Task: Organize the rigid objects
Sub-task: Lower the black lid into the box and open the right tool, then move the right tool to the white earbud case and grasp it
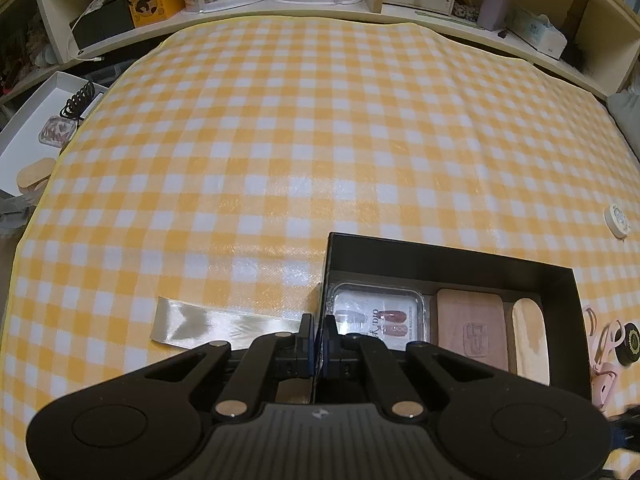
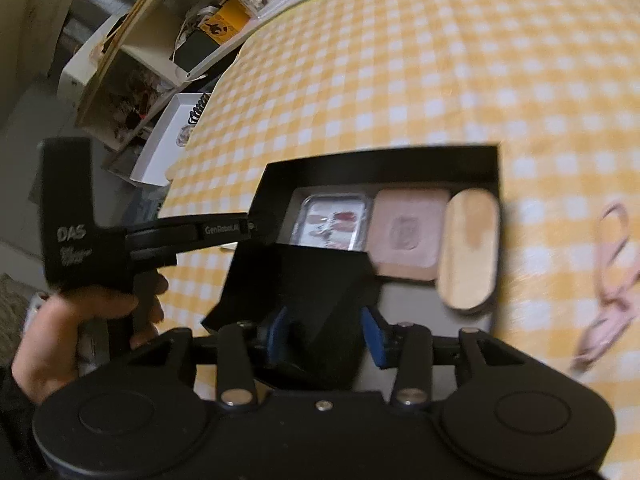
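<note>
A black open box (image 1: 448, 254) sits on the yellow checked cloth. Inside lie a clear nail-tip case (image 1: 378, 316), a pink embossed slab (image 1: 472, 328) and a wooden oval piece (image 1: 530, 340). My left gripper (image 1: 319, 334) is shut on the box's left wall. In the right wrist view the same box (image 2: 380, 162) shows the case (image 2: 334, 220), the slab (image 2: 408, 232) and the oval (image 2: 468, 248). My right gripper (image 2: 324, 336) is shut on a black wedge-shaped object (image 2: 304, 284) over the box's near part. The left gripper's body (image 2: 208, 232) reaches in from the left.
A cream ribbon (image 1: 224, 326) lies left of the box. Pink scissors (image 2: 612, 280) and a dark round jar (image 1: 630, 344) lie right of it; a white round tin (image 1: 618, 220) sits farther right. A white tray (image 1: 28, 136) with items stands off the table's left. Cluttered shelves (image 1: 320, 12) run behind.
</note>
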Action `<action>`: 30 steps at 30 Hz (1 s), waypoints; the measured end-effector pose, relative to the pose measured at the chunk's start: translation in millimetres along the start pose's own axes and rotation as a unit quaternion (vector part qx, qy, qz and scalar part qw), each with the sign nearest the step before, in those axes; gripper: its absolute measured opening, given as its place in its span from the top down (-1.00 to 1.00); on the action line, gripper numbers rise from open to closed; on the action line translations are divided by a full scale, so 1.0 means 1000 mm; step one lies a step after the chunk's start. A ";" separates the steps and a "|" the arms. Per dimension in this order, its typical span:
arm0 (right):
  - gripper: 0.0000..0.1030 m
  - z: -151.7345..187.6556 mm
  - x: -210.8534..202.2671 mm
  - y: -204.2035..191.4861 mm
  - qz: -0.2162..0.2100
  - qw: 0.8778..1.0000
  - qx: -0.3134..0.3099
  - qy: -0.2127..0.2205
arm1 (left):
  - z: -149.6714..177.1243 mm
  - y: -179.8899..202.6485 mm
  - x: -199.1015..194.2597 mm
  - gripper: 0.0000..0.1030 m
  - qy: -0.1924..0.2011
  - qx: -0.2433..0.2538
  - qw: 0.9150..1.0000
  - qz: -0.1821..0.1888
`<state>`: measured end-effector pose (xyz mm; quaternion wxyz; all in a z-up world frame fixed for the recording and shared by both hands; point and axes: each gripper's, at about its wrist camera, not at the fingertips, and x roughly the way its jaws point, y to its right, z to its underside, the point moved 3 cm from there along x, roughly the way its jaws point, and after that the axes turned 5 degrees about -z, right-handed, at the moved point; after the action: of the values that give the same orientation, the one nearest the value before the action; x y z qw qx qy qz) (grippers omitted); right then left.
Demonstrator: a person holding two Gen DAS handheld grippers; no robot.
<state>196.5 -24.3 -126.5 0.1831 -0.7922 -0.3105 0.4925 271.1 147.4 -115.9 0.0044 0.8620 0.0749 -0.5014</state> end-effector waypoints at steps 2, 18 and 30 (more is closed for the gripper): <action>-0.10 0.002 -0.012 0.001 0.009 1.000 -0.012 0.004 | 0.000 0.000 0.000 0.94 -0.002 -0.001 1.000 0.001; -0.92 0.019 -0.065 -0.006 0.077 0.993 -0.072 0.051 | 0.012 0.009 -0.012 0.96 -0.008 0.013 1.000 -0.002; -1.00 0.016 -0.080 0.003 0.107 0.988 -0.083 0.075 | 0.027 0.013 -0.022 0.95 -0.013 0.015 1.000 0.002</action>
<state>157.5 -81.0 -81.9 0.0858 -0.8682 -0.2490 0.4205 238.6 129.4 -111.1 -0.0070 0.8553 0.0657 -0.5139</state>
